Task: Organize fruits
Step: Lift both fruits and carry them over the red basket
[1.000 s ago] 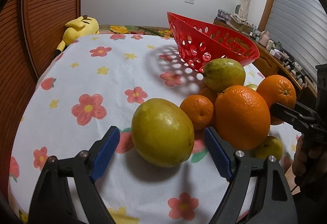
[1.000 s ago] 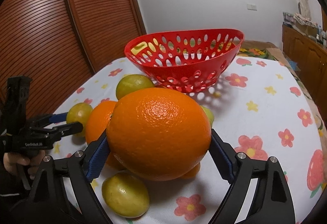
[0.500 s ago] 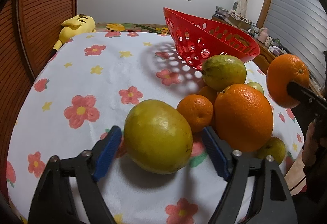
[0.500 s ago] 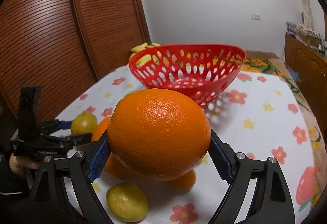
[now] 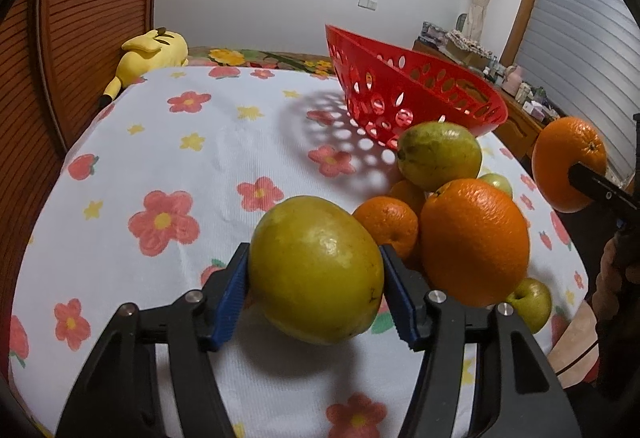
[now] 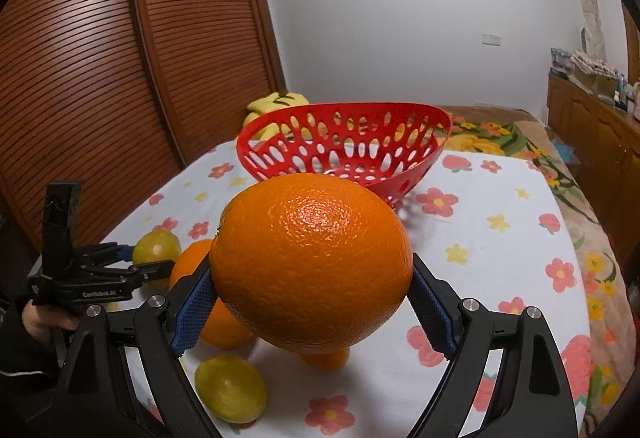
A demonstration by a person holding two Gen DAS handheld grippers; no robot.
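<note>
Left gripper (image 5: 316, 294) is closing its blue pads around the big yellow-green round fruit (image 5: 316, 274) resting on the flowered tabletop (image 5: 160, 166). Right gripper (image 6: 312, 314) is clamping a large orange (image 6: 312, 262), carrying it clear of the cloth, short of the red perforated plastic basket (image 6: 344, 146). Nothing is showing inside the basket, and several fruits are waiting in the pile beside it.

Left wrist view is taken low over the counter (image 5: 132, 174), aimed down along the left claw (image 5: 316, 278), close to the fruit pile. Right wrist view is aimed from the opposite side along the right claw (image 6: 312, 290). The red basket (image 5: 420, 98) and the yellow plush toy (image 5: 154, 52) are shared by both views.
</note>
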